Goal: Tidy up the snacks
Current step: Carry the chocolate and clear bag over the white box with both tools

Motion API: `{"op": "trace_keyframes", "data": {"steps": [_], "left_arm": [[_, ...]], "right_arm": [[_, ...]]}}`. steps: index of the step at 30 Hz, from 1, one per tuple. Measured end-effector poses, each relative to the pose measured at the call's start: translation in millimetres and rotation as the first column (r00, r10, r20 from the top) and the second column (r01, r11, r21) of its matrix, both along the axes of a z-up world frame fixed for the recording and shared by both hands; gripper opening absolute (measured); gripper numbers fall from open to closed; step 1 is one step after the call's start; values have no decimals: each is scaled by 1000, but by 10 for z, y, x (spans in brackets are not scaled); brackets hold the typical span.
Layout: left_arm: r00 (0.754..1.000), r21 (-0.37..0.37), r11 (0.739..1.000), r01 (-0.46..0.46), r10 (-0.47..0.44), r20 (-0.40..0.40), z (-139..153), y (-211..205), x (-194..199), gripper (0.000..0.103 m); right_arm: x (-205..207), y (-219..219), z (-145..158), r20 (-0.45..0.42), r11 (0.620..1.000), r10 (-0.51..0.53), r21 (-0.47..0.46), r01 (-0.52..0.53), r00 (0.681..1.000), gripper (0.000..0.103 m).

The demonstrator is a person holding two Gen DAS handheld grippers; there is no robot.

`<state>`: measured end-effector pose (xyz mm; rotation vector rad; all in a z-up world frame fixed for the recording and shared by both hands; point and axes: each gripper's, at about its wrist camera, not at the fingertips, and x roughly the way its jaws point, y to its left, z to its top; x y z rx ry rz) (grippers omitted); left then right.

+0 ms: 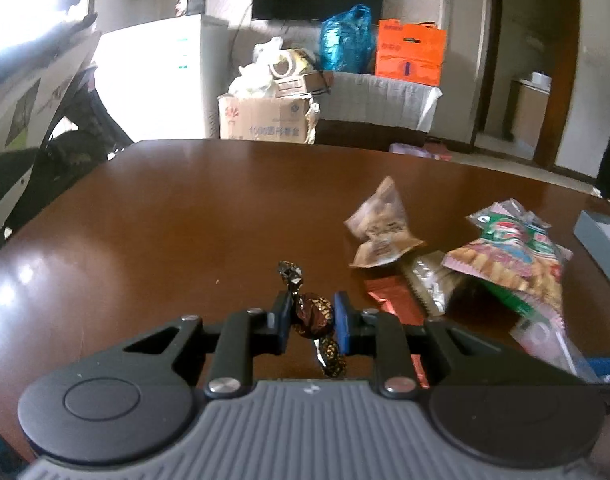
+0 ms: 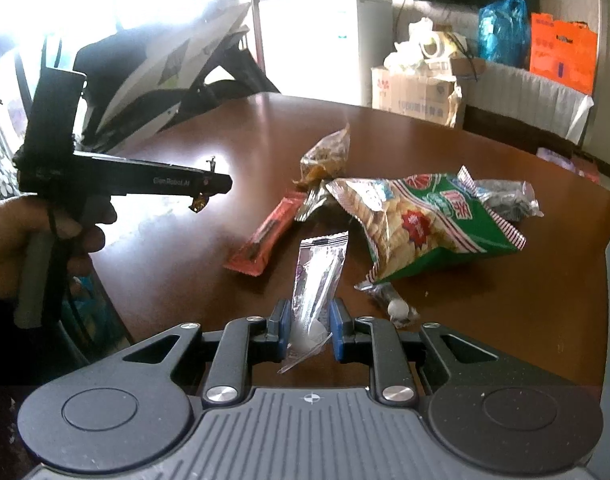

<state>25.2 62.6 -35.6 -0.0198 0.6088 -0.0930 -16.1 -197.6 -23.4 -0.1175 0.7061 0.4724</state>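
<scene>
Left wrist view: left gripper (image 1: 314, 316) pinches a twisted candy (image 1: 314, 314) clear of the desk (image 1: 165, 220); right gripper (image 2: 308, 330) clamps a clear sachet (image 2: 317, 288), likely for sorting.

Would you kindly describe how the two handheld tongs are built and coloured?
Each of the tongs, left tongs and right tongs, has blue pads on black fingers, black linkage bars with silver pivot screws, two round black discs and a ribbed grey body. From the side, the left one is a black pistol shape with pale lettering, a grey handle and a black upright block.
</scene>
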Motion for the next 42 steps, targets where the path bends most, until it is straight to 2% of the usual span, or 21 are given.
{"op": "trace_keyframes", "data": {"steps": [13, 24, 28, 35, 42], "left_arm": [[988, 45, 987, 154, -155, 19, 182, -643, -144, 20], [959, 60, 959, 276, -279, 51, 405, -1346, -94, 20], [937, 64, 939, 339, -343, 65, 479, -1736, -66, 20], [886, 55, 890, 452, -455, 83, 552, -2567, -17, 20], [841, 68, 844, 532, -536, 77, 497, -3395, 33, 20]], "right_arm": [[-96, -146, 187, 54, 998, -56, -3, 56, 997, 23], [-192, -646, 365, 104, 980, -200, 22, 199, 974, 23], [-272, -993, 414, 118, 954, -299, 42, 296, 947, 23], [-442, -1646, 397, 115, 873, -487, 80, 480, 866, 23], [-511, -1981, 287, 97, 813, -583, 65, 579, 807, 23]]}}
